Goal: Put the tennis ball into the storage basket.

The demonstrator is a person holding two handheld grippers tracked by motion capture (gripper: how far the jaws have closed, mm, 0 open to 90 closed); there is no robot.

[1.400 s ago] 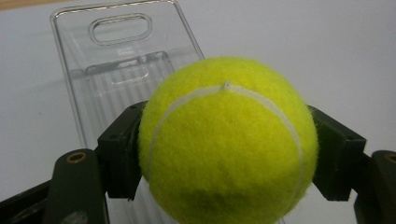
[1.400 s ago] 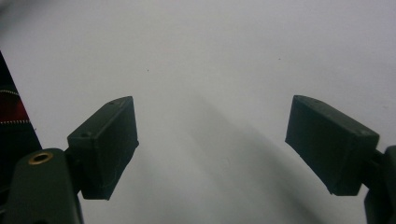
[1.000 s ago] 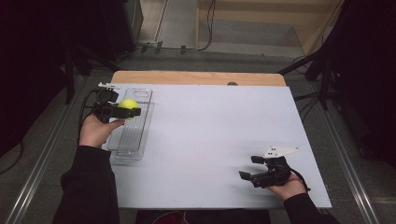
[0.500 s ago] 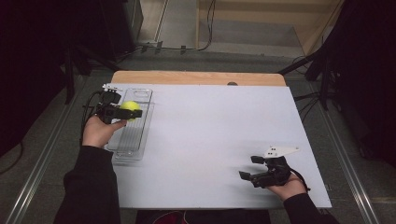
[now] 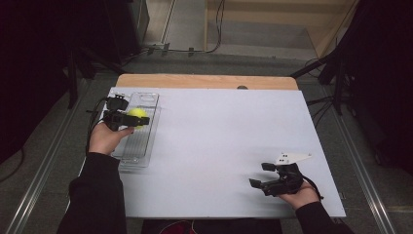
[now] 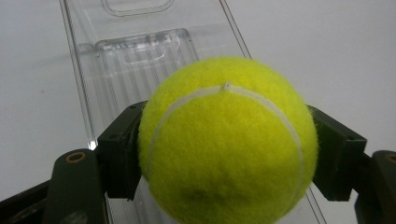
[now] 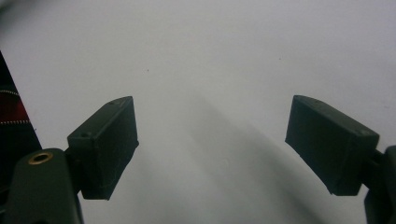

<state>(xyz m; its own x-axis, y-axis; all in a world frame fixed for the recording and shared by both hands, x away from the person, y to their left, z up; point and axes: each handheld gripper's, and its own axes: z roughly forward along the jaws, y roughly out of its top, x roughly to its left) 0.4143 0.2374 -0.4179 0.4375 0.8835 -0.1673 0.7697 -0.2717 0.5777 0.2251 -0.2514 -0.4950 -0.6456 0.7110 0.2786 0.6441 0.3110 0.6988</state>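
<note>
We hold the tennis ball (image 6: 227,142) clamped between the jaws of the left gripper (image 5: 127,119), one pad on each side of it, above the clear plastic tray (image 6: 135,60) that runs on beyond the fingertips. We judge this the carry step. The next move calls for lowering the ball into the ribbed channel, then parting the jaws. The right gripper (image 7: 212,144) rests with jaws spread and nothing between them over the bare white table (image 7: 224,56).
</note>
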